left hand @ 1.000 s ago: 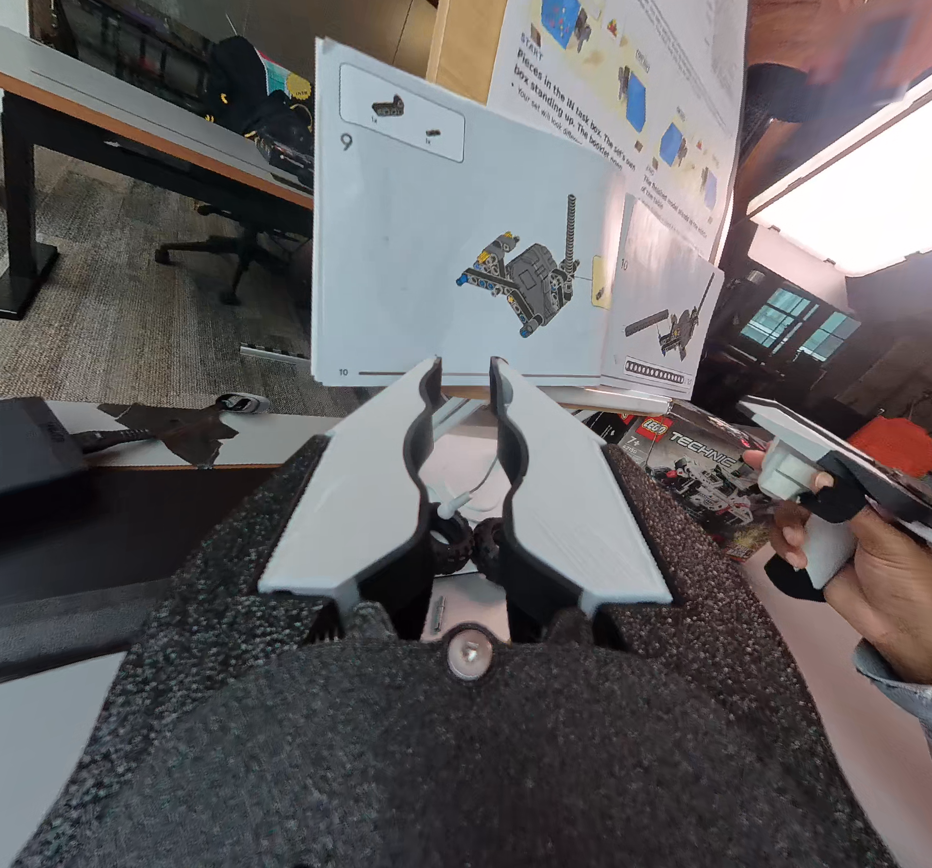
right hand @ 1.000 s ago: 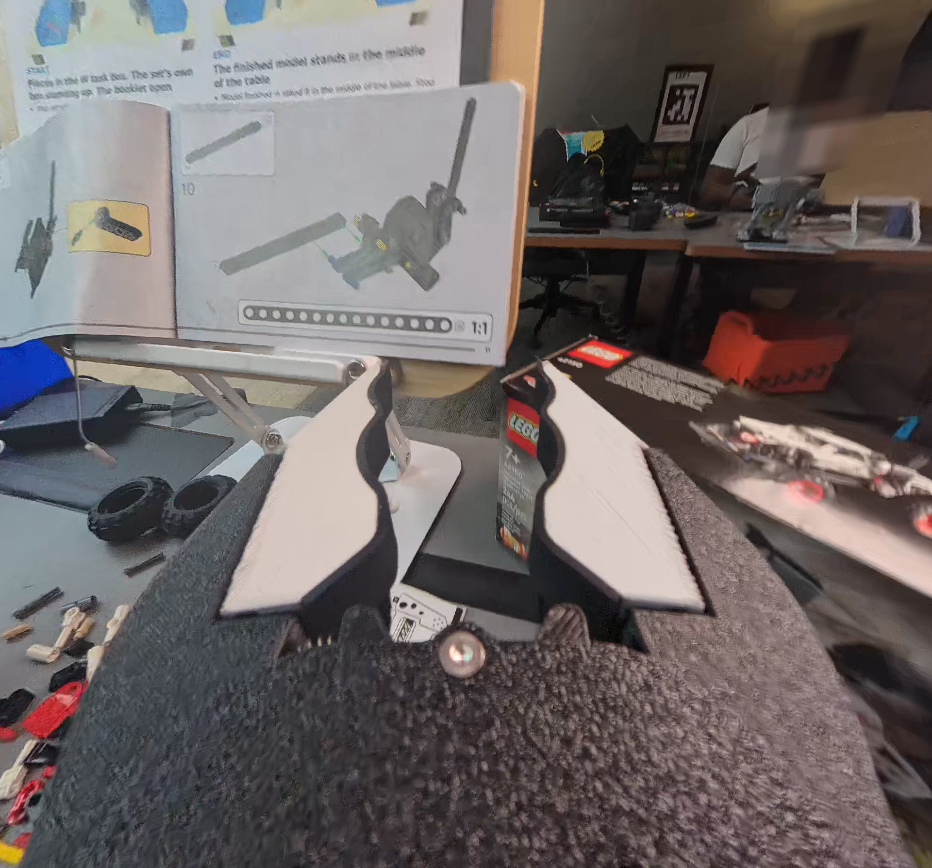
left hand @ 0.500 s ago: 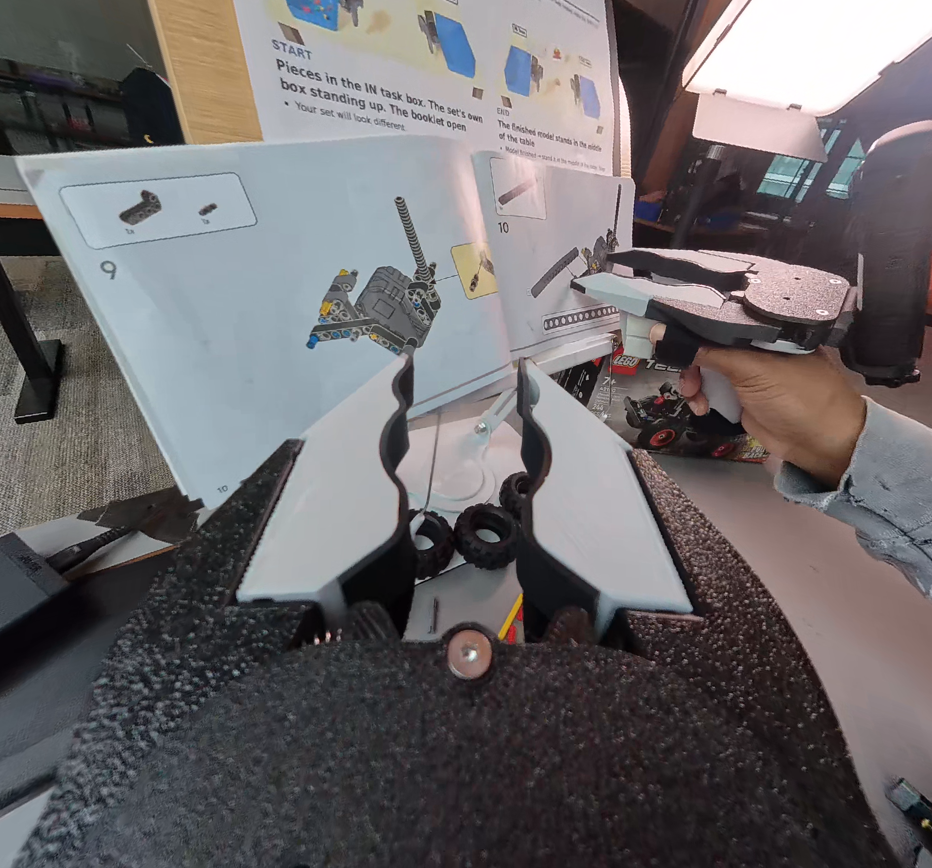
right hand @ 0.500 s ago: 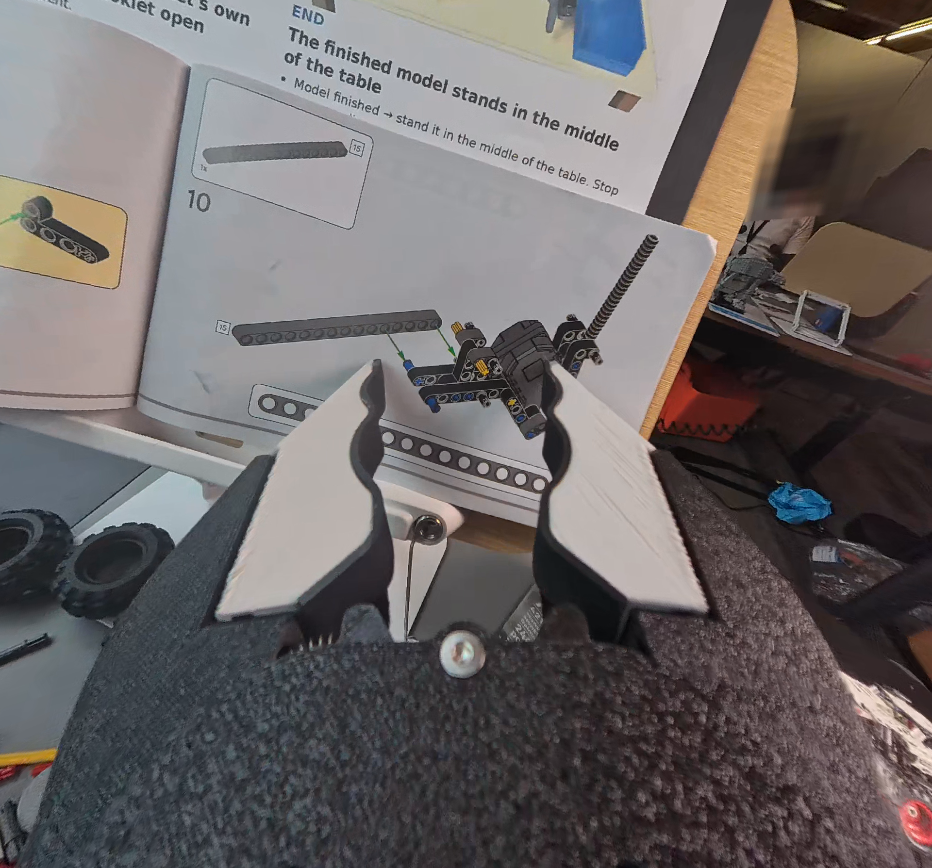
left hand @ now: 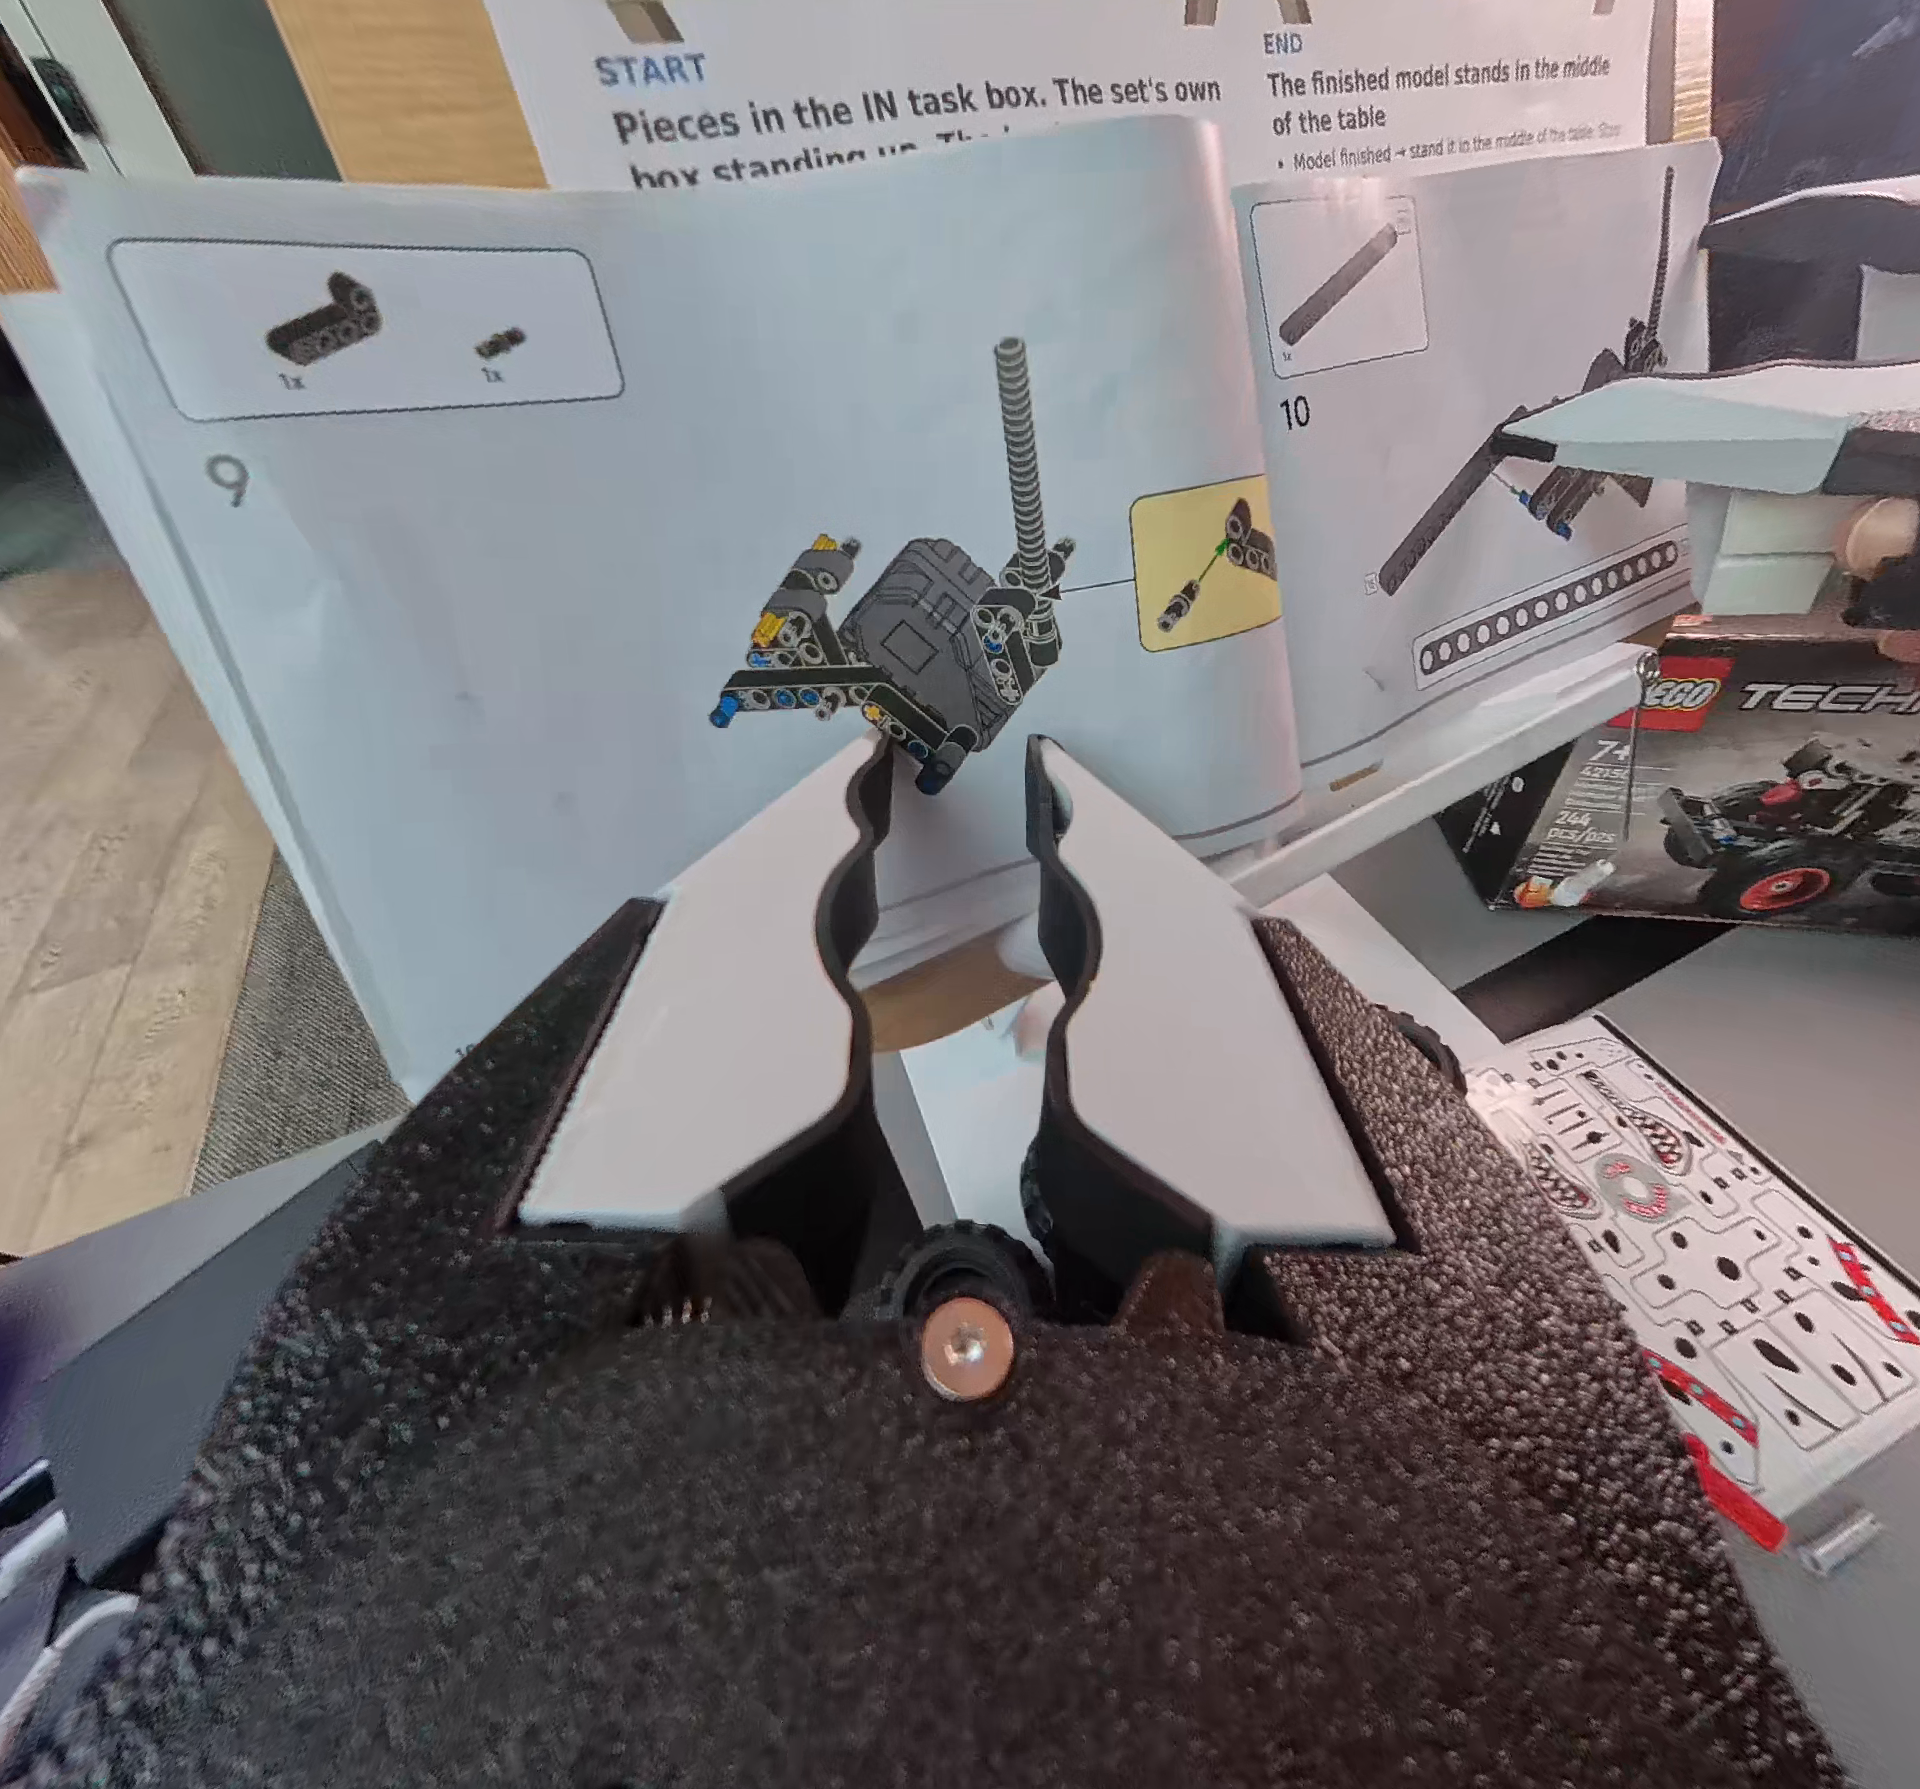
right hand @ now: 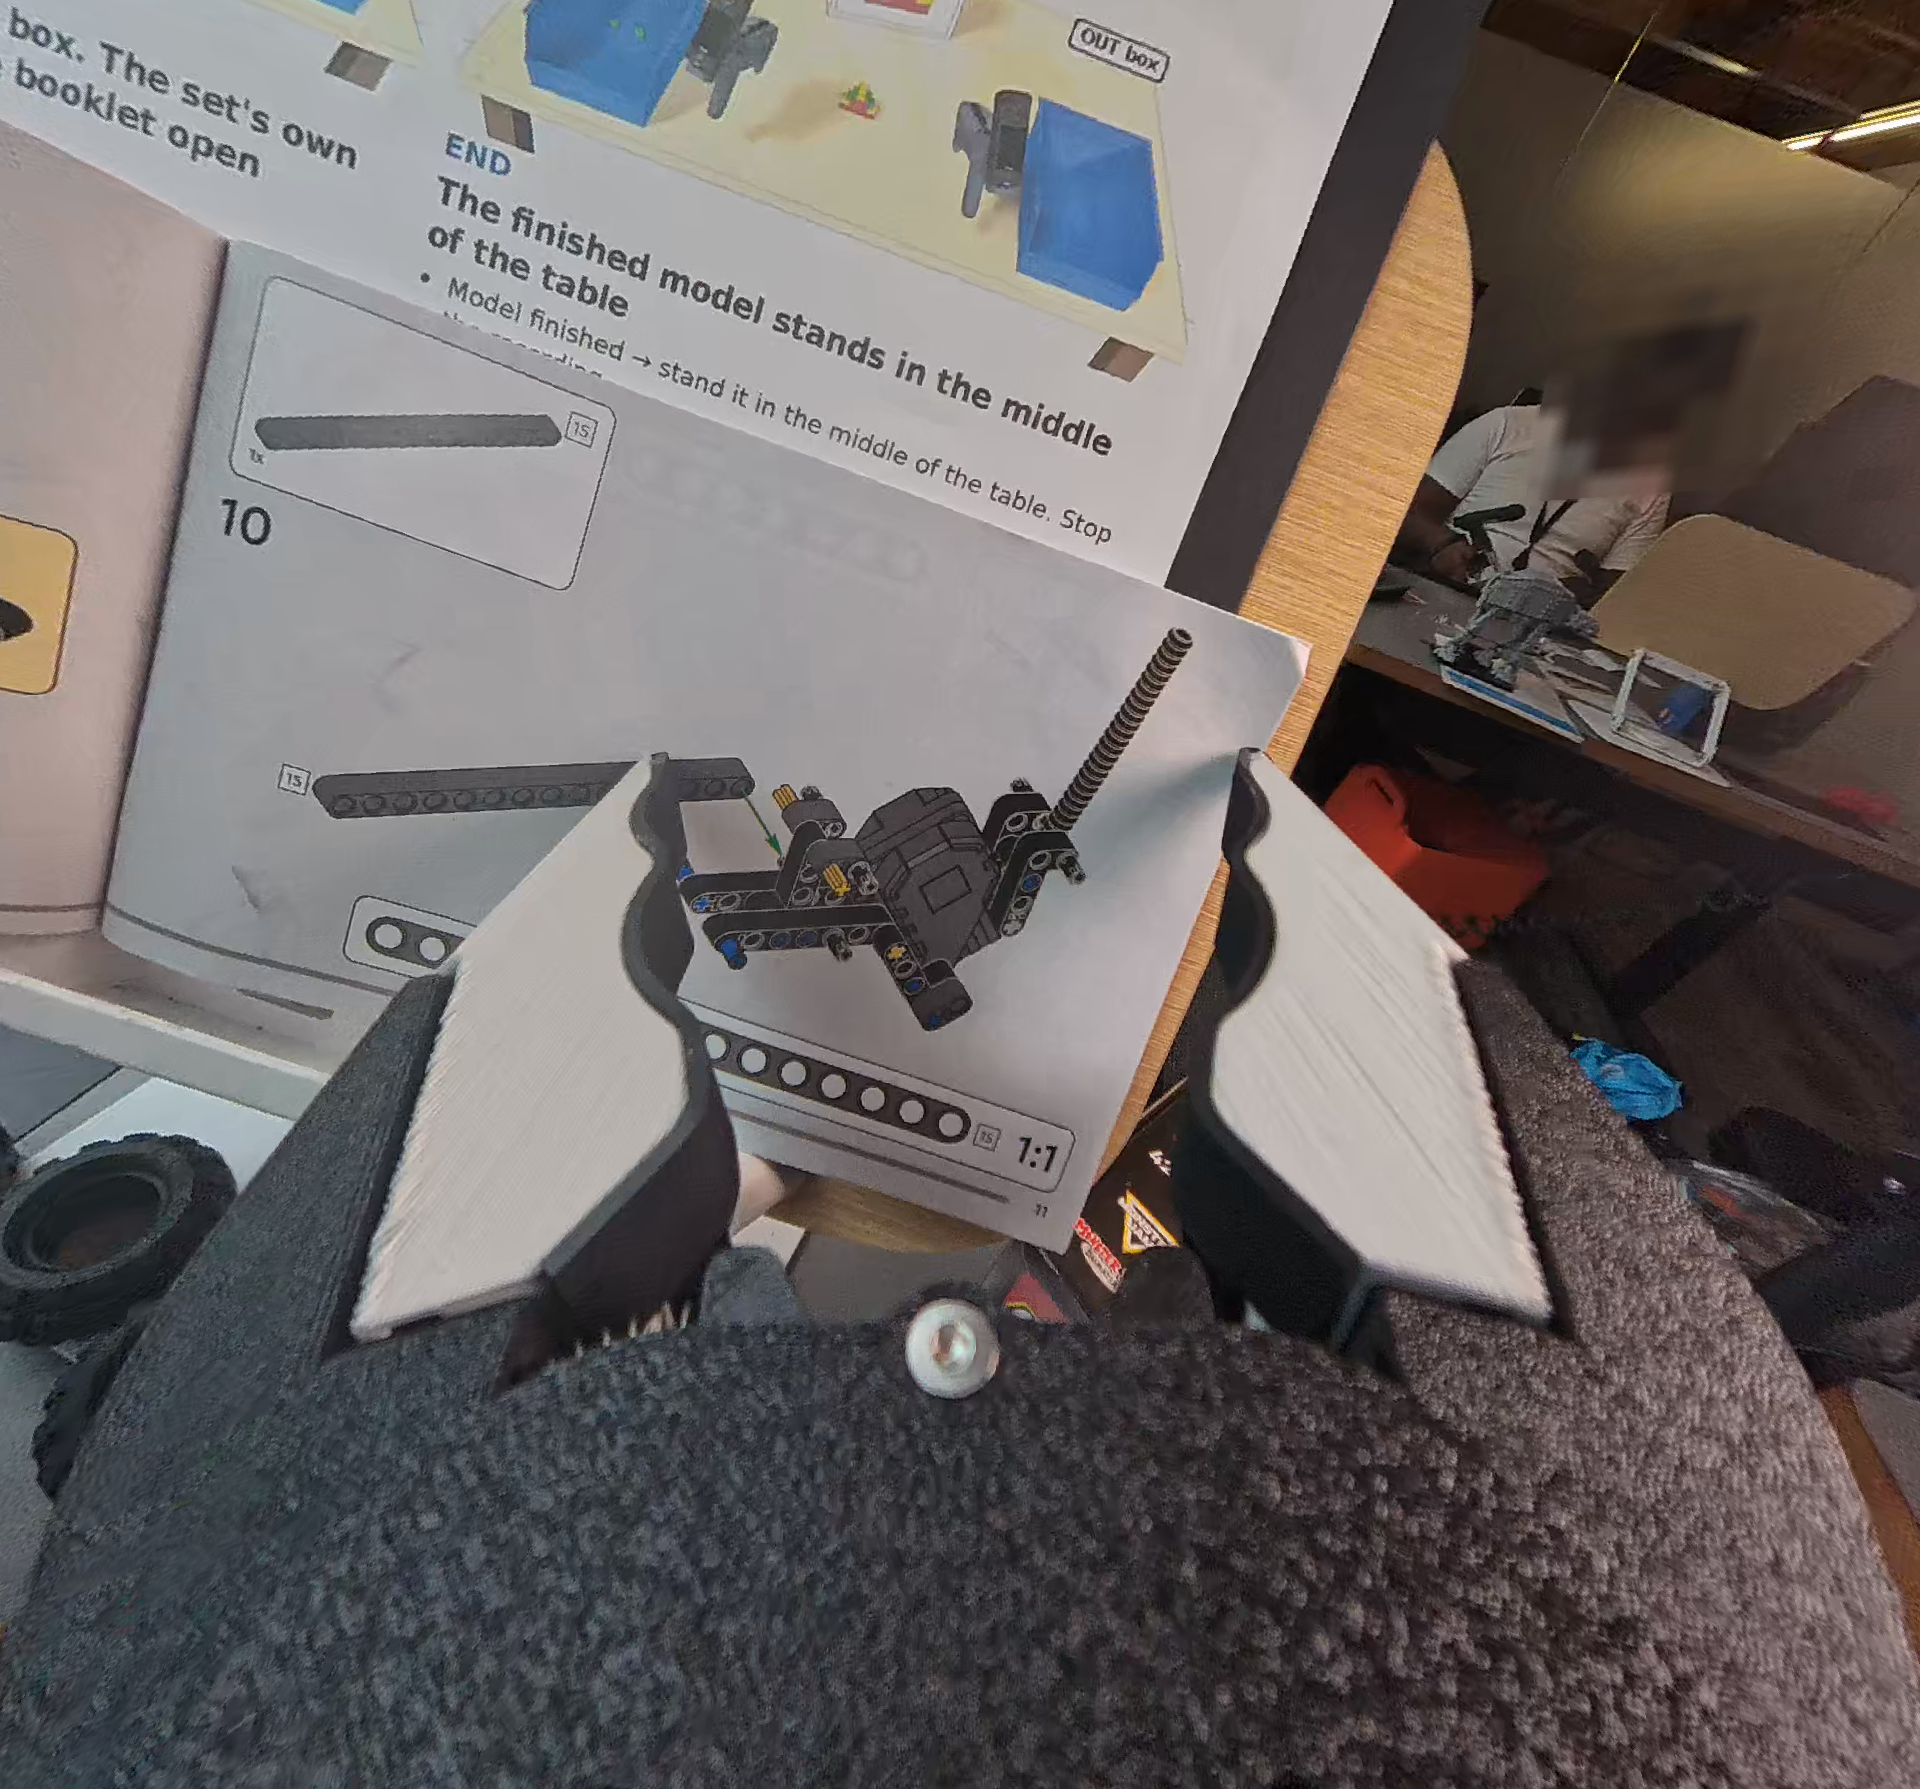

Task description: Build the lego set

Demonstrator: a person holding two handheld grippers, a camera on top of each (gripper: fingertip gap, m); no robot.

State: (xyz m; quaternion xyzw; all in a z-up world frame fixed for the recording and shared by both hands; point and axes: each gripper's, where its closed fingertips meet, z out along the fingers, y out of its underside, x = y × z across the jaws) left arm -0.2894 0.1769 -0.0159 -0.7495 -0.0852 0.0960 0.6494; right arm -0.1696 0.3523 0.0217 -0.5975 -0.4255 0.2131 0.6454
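Note:
The open instruction booklet (left hand: 623,596) stands on a white stand, showing two build steps. My left gripper (left hand: 961,752) is open and empty, its tips close in front of the booklet's left page. My right gripper (right hand: 948,763) is wide open and empty, pointed at the booklet's right page (right hand: 520,679). It also shows from the side in the left wrist view (left hand: 1517,446), held by a hand at the right edge. Black tyres (right hand: 104,1220) lie on the table at lower left. One tyre (left hand: 961,1261) shows between my left fingers' bases.
A task poster (left hand: 935,77) on a wooden board stands behind the booklet. The lego box (left hand: 1714,804) and a sticker sheet (left hand: 1714,1272) lie to the right. An orange crate (right hand: 1434,846) and a person at a far desk (right hand: 1507,492) are beyond.
Both grippers have moved in close to the booklet. My right gripper's fingers have spread much wider. My left gripper has swung right, onto the left page.

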